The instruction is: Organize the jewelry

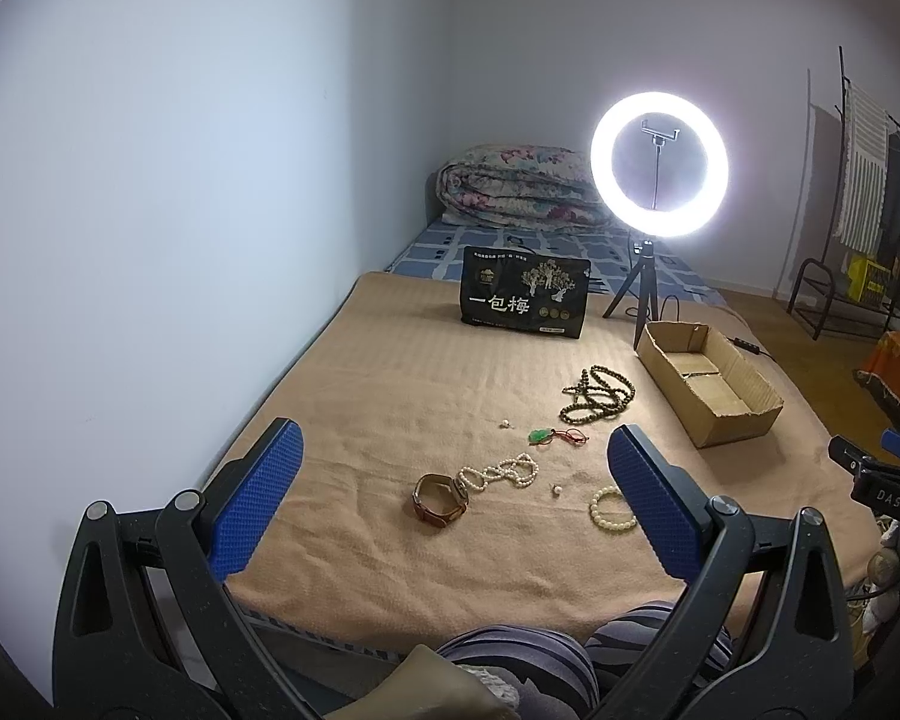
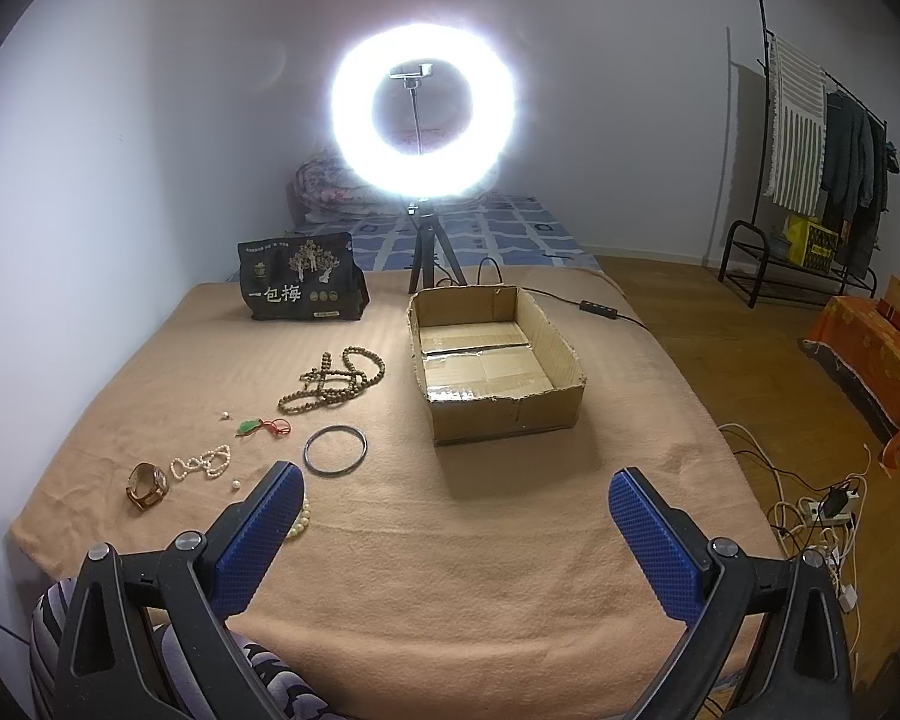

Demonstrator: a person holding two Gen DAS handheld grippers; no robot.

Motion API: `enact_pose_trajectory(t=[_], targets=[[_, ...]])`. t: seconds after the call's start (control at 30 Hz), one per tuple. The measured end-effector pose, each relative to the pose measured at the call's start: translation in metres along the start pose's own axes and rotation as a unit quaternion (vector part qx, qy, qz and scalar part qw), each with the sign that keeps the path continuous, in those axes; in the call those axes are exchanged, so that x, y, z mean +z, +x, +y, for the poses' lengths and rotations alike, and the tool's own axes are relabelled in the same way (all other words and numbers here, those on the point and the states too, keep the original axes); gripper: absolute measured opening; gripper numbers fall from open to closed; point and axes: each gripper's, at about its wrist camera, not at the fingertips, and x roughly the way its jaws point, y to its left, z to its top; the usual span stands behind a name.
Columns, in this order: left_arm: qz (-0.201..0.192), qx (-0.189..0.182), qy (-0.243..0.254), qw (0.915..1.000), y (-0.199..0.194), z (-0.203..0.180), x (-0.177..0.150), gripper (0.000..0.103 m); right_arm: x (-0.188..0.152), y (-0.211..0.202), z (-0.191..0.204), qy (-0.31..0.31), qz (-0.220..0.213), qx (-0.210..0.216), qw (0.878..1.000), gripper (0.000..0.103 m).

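Hovering over near edge of bed, tan blanket (image 2: 450, 540) under all; both hand-held grippers, left (image 1: 456, 498) and right (image 2: 456, 531), are standing wide apart, gripping nothing. Jewelry is lying left of open brown cardboard box (image 2: 498, 408): dark thin bangle (image 2: 335, 449), brown wooden bead string (image 2: 336, 381), green pendant on red cord (image 2: 261, 426), white pearl strand (image 2: 201, 462), brown-strap watch (image 2: 147, 485), cream bead bracelet (image 1: 609, 510). Judging bangle nearest right hand-held gripper: pinching rim squarely, lifting straight, then lowering into box. Box is sitting empty.

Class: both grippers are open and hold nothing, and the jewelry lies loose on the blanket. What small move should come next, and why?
Probably lower the right gripper onto the dark bangle and close. The cardboard box holds nothing yet, and that bangle lies flat, apart from other pieces and nearest the box.
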Motion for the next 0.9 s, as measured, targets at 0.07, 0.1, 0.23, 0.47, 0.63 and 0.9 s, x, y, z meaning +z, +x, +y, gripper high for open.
enact_pose_trajectory(t=[0.07, 0.1, 0.23, 0.47, 0.63, 0.9], targets=[[0.000, 0.001, 0.000, 1.0000, -0.0002, -0.0001, -0.0005, 0.103, -0.0005, -0.0001, 0.0000, 0.000, 0.000, 0.001, 1.000, 0.103], [0.000, 0.001, 0.000, 1.0000, -0.0002, -0.0002, 0.0002, 0.103, -0.0008, 0.0004, 0.0007, 0.000, 0.000, 0.001, 1.000, 0.103], [-0.001, 0.000, 0.000, 1.0000, -0.0004, -0.0004, -0.0008, 0.103, -0.0016, 0.0011, 0.0022, -0.001, 0.002, 0.002, 1.000, 0.103], [-0.001, -0.001, 0.002, 1.0000, -0.0006, -0.0019, 0.0011, 0.103, -0.0016, 0.0021, 0.0027, -0.002, 0.002, 0.002, 1.000, 0.103], [-0.002, -0.001, 0.001, 1.0000, -0.0009, -0.0019, 0.0004, 0.103, -0.0022, 0.0020, 0.0025, -0.001, 0.004, 0.003, 1.000, 0.103], [-0.002, -0.002, 0.001, 1.0000, -0.0013, -0.0052, 0.0014, 0.103, -0.0017, 0.0022, 0.0024, -0.001, 0.003, 0.002, 1.000, 0.103]])
